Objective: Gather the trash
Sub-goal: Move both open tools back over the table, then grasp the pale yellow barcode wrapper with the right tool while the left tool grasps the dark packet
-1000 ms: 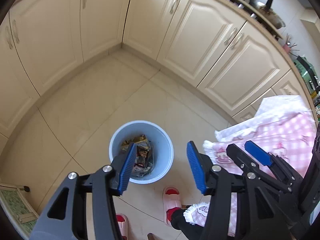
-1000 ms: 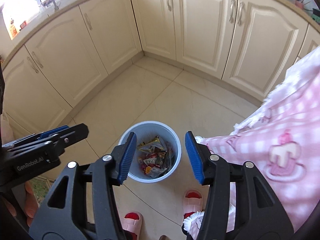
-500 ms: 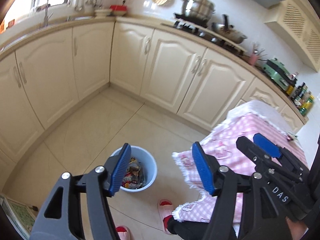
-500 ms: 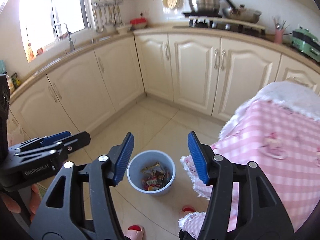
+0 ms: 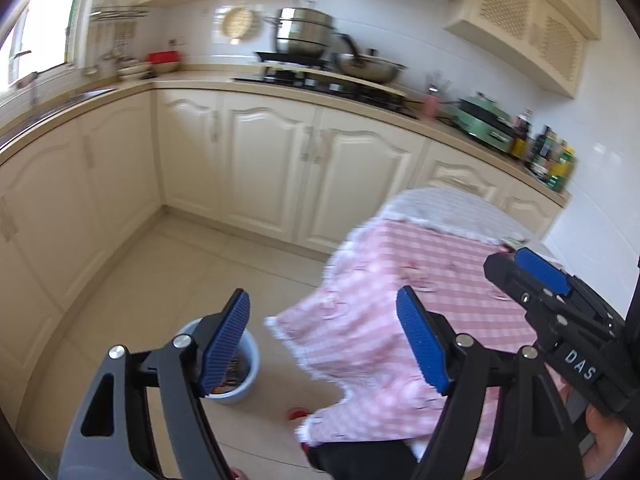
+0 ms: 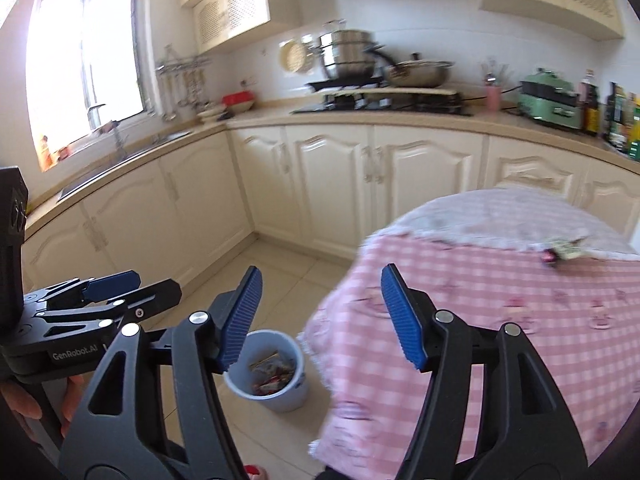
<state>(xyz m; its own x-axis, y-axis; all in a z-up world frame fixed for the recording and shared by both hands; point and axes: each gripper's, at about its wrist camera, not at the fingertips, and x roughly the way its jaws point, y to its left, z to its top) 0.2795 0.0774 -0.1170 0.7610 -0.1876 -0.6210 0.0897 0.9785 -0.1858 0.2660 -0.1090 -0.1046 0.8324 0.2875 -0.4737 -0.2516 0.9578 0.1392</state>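
Observation:
A light blue trash bin (image 6: 288,384) holding several wrappers stands on the floor beside the table; it also shows in the left wrist view (image 5: 244,376), partly behind a finger. Crumpled wrappers (image 6: 562,251) lie on the far side of the pink checked tablecloth (image 6: 520,312). My left gripper (image 5: 324,344) is open and empty, raised above the floor by the table's corner. My right gripper (image 6: 320,316) is open and empty, raised between bin and table. The right gripper also shows in the left wrist view (image 5: 536,276), the left gripper in the right wrist view (image 6: 100,292).
Cream kitchen cabinets (image 6: 332,184) wrap the corner behind the bin. The counter carries a stove with pots (image 6: 360,64), a green appliance (image 6: 552,98) and bottles (image 5: 552,156). The person's red and pink slipper (image 5: 298,414) is on the tiled floor near the bin.
Both grippers have tilted up and risen away from the bin; the views now take in the counter and the tabletop. Both stay open and empty.

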